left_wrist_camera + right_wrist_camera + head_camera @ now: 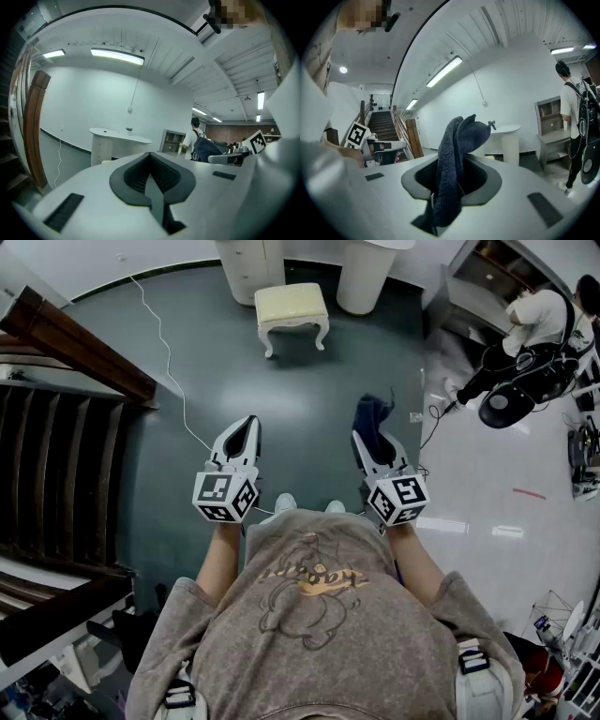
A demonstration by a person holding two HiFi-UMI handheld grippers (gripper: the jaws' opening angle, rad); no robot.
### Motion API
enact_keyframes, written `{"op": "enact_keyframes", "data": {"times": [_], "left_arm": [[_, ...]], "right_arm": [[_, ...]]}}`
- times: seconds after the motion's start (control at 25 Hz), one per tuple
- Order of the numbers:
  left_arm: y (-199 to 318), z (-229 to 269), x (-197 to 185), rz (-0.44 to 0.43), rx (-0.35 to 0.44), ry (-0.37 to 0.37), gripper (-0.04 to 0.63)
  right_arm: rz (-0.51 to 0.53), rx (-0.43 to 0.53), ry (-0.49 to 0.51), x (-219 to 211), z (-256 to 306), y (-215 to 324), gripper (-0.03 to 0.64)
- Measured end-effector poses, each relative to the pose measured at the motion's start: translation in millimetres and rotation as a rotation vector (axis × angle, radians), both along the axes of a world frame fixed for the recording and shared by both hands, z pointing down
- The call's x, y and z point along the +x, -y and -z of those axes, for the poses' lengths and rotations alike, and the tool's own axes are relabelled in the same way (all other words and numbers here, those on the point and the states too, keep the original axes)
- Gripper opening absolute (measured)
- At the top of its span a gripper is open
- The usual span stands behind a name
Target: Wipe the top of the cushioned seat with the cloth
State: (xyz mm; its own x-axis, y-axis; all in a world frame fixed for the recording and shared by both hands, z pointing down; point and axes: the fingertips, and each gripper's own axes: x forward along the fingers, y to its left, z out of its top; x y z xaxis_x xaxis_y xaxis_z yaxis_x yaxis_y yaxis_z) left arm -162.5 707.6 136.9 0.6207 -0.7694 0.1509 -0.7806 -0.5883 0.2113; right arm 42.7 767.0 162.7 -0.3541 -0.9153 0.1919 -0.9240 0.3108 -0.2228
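A cream cushioned seat (pixel 292 304) with white curved legs stands on the dark floor well ahead of me. My right gripper (pixel 370 435) is shut on a dark blue cloth (pixel 372 414), which sticks up past the closed jaws; the cloth (pixel 457 161) fills the middle of the right gripper view. My left gripper (pixel 245 429) is shut with nothing in it, and its jaws meet in a closed seam in the left gripper view (pixel 152 176). Both grippers are held at waist height, far short of the seat.
A wooden staircase with a dark handrail (pixel 80 348) runs along the left. A white cabinet (pixel 250 263) and a round white pedestal (pixel 369 273) stand behind the seat. A white cable (pixel 169 362) trails over the floor. A person (pixel 534 329) with a backpack stands at the far right.
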Motion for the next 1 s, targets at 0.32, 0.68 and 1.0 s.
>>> {"op": "enact_keyframes", "data": {"times": [0.32, 0.68, 1.0], "left_arm": [[22, -3, -19, -0.071, 0.013, -0.005, 0.009], [61, -8, -30, -0.114, 0.017, 0.005, 0.009], [128, -22, -6, -0.113, -0.009, 0.015, 0.009]], "right_arm": [[-0.028, 0.016, 0.005, -25, -3, 20, 0.118], [-0.079, 0.004, 0.030, -31, -16, 52, 0.118], [-0.063, 0.002, 0.044, -16, -29, 129, 0.118]]}}
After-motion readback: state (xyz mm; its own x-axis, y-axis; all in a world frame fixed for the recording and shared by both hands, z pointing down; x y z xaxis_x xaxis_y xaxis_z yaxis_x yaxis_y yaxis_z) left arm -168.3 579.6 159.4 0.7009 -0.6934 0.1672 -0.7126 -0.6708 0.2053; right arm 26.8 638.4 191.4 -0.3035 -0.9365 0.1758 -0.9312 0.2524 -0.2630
